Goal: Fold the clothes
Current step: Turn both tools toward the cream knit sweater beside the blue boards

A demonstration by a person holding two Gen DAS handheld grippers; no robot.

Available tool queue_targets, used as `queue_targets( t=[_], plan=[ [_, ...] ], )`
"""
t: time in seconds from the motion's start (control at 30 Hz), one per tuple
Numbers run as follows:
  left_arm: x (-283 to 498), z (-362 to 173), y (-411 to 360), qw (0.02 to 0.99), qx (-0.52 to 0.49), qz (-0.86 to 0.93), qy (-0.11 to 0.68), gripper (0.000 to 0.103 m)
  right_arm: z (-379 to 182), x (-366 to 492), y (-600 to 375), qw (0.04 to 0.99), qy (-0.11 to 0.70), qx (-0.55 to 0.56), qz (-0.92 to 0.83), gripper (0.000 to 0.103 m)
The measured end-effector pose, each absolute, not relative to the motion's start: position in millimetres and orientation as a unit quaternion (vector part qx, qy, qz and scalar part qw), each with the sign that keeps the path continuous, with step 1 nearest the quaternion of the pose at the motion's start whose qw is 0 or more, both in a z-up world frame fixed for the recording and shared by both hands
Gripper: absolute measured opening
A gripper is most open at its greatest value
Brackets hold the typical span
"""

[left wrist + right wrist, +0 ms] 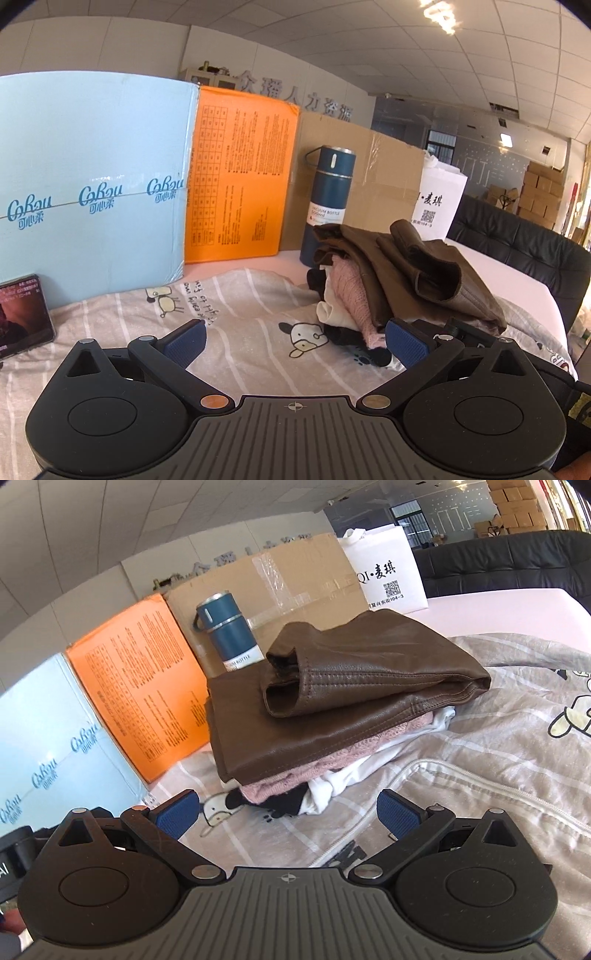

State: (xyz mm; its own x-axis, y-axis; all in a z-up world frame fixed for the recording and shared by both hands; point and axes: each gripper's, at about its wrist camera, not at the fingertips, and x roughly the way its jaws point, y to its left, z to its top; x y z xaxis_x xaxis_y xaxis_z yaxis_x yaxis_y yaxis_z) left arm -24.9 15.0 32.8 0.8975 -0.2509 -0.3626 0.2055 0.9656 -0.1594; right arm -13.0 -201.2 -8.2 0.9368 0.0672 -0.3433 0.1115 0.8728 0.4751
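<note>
A folded brown leather jacket [410, 273] [332, 705] tops a pile of folded clothes: a pink knit [351, 295] [295, 775], white cloth [351, 775] and something black [288, 801]. The pile rests on a striped beige garment with cartoon cows [240, 317] [498, 760], spread flat, its white zipper [406, 805] showing. My left gripper [295, 343] is open just above the garment, its right finger close to the pile's near side. My right gripper [288, 814] is open too, low over the garment, in front of the pile, holding nothing.
Behind the pile stand a blue vacuum bottle [327, 203] [229, 635], a light blue box [92, 184], an orange box [240, 177], a cardboard box [369, 173] and a white bag [436, 199]. A phone [22, 314] leans at the left. A black sofa [517, 243] borders the right.
</note>
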Motion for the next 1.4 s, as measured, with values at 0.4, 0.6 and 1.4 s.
queue_targets(
  t=[0.4, 0.6, 1.4],
  plan=[
    [-117, 52, 57, 0.992, -0.062, 0.027, 0.104, 0.103, 0, -33, -205, 0.940, 0.131, 0.288, 0.130, 0.103],
    [-196, 59, 82, 0.990, -0.025, 0.129, 0.054, 0.103, 2, -38, -173, 0.926, 0.154, 0.222, 0.264, 0.103],
    [-370, 113, 309, 0.886, -0.070, 0.453, -0.073, 0.103, 133, -145, 32, 0.802, 0.150, 0.118, 0.566, 0.103]
  ],
)
